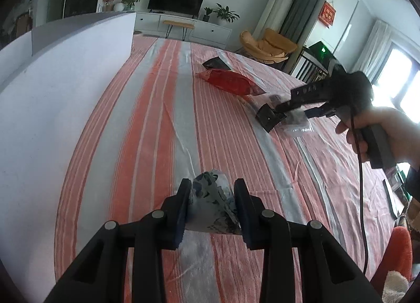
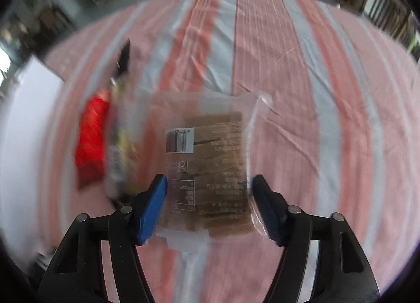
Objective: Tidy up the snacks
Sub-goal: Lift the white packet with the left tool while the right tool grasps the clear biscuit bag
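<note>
My left gripper is shut on a small blue-and-white patterned snack packet, held just above the striped cloth. My right gripper has its jaws around a clear bag of brown biscuits, one finger on each side of it; in the left wrist view it sits low over that bag at the right. A red snack bag and a dark packet lie further back; the red bag and the dark packet also show left of the biscuits. The right wrist view is motion-blurred.
A white box wall stands along the left side of the table. The pink-and-grey striped cloth covers the table. A small yellowish packet lies beside the red bag. A TV stand and chairs sit beyond the far edge.
</note>
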Demonstrator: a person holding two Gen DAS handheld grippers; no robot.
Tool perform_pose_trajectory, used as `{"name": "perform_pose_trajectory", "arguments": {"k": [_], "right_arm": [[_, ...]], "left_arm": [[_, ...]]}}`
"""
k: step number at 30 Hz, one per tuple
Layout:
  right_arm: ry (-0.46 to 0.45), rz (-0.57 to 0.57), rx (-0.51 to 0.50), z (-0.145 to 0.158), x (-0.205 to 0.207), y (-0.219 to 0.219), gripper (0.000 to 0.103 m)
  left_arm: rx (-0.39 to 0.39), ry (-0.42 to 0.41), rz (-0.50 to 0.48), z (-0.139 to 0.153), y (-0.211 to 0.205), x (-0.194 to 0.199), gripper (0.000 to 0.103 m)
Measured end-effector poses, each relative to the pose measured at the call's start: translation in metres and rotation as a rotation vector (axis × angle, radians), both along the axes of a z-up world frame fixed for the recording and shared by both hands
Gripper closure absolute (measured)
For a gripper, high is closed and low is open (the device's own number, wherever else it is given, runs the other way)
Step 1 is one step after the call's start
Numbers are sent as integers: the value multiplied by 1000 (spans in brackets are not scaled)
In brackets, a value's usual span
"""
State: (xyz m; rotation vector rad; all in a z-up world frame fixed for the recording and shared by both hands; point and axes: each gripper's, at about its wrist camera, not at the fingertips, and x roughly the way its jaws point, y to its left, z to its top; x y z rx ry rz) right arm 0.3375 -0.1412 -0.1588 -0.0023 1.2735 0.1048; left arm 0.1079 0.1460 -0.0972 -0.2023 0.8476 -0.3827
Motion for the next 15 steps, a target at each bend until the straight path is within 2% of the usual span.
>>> {"name": "perform_pose_trajectory", "arguments": {"k": [3, 4, 5, 7, 9, 11, 13, 15], "right_arm": [[-12, 10, -38, -7, 1, 14, 18], [-26, 11, -54, -6, -1, 18, 18], [-27, 9, -59, -6, -1, 21, 23], [-27, -31, -6, 4, -2, 15, 48], [-13, -76, 40, 10, -9, -1, 48], [-38, -112, 97, 24, -20, -21, 48], [-67, -137, 160, 41, -37, -35, 48], [-120, -107, 183, 67, -54, -32, 48]], "left_arm": [[-4, -13, -3, 2, 0, -4, 70], [-7, -15, -3, 2, 1, -6, 70], [-13, -16, -2, 2, 3, -8, 70], [-29, -14, -2, 2, 5, -9, 71], [-54, -16, -8, 6, 5, -14, 71], [-94, -26, -19, 16, 5, -17, 71], [-158, -38, -31, 32, 6, -22, 71], [-240, -53, -41, 55, 11, -26, 71]]}}
